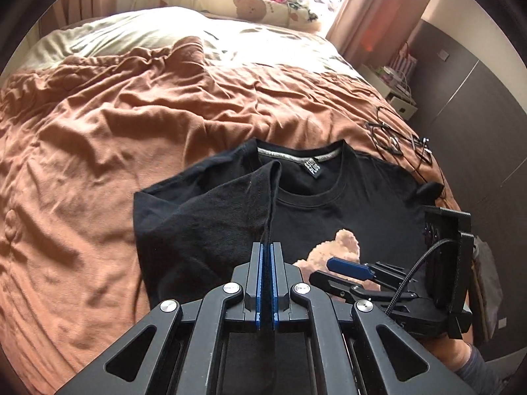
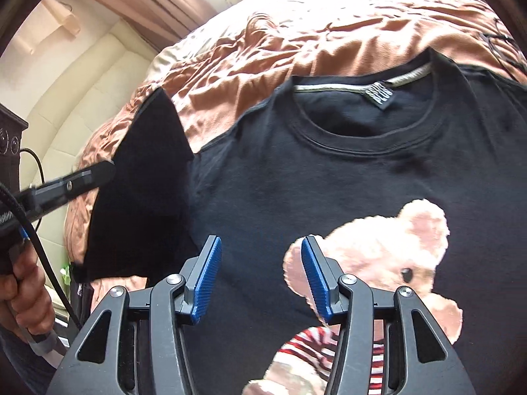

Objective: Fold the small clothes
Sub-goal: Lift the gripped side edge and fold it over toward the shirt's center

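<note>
Nearest the left wrist camera, the left gripper (image 1: 266,250) has its blue pads pressed together on the edge of a sleeve (image 1: 210,210), which it holds lifted and drawn inward over the chest of the black T-shirt (image 1: 355,194). The step in hand looks like the first side fold: the sleeve is being carried across toward the shirt's middle.

The right gripper (image 2: 260,273) hovers just above the shirt front with its jaws wide and nothing between them, the right-hand pad over the edge of the bear print (image 2: 388,250). In the right wrist view the lifted sleeve (image 2: 138,191) stands up as a dark flap to the left of the shirt body, with the other tool's finger beside it.

The shirt lies face up on the rust-coloured duvet (image 1: 98,138), near the bed's nearer edge. Its long axis runs from the person away toward the pillows, with the collar (image 1: 296,156) at the far end and the hem hidden below both views.

The next move probably calls for laying the sleeve flat on the chest, releasing it, and perhaps having the free gripper press or smooth the fold so that it stays.

Beyond the collar, to its right, a tangle of cables (image 1: 398,138) rests on the duvet, well apart from the shirt's centre.
</note>
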`<state>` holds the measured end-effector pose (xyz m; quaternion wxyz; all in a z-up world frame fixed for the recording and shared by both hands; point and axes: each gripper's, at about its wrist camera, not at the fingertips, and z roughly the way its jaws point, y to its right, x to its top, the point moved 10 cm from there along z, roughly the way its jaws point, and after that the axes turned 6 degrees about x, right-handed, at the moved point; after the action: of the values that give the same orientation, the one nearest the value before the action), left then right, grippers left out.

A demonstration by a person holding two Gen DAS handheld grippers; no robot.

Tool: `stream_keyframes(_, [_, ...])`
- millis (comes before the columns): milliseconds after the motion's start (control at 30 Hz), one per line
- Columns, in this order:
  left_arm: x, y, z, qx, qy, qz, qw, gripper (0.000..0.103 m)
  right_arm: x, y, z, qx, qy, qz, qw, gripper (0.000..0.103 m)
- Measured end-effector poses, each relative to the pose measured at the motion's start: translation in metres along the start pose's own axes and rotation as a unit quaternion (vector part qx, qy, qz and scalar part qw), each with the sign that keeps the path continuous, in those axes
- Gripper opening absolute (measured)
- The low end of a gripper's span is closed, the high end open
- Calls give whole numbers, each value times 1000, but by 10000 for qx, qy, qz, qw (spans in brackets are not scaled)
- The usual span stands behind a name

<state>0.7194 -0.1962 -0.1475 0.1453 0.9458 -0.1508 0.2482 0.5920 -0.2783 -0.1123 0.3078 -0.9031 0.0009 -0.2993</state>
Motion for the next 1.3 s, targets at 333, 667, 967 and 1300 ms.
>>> stream_keyframes(333, [-8, -59, 8, 633, -41, -406, 9972, 15, 5, 14, 9, 205, -48, 323, 9993, 62])
stream_keyframes(667, [-49, -124, 47, 941, -480, -719, 9918, 15, 24, 24, 50, 84, 73, 362, 9993, 61])
stream_keyframes(967, [-94, -136, 52, 844, -767, -713, 9909, 15, 31, 28, 62, -504, 113, 197, 9985, 5])
stream_keyframes(1300, [-127, -135, 41, 811, -892, -726, 9900, 17, 17, 13, 37, -678, 193, 147, 9974, 1])
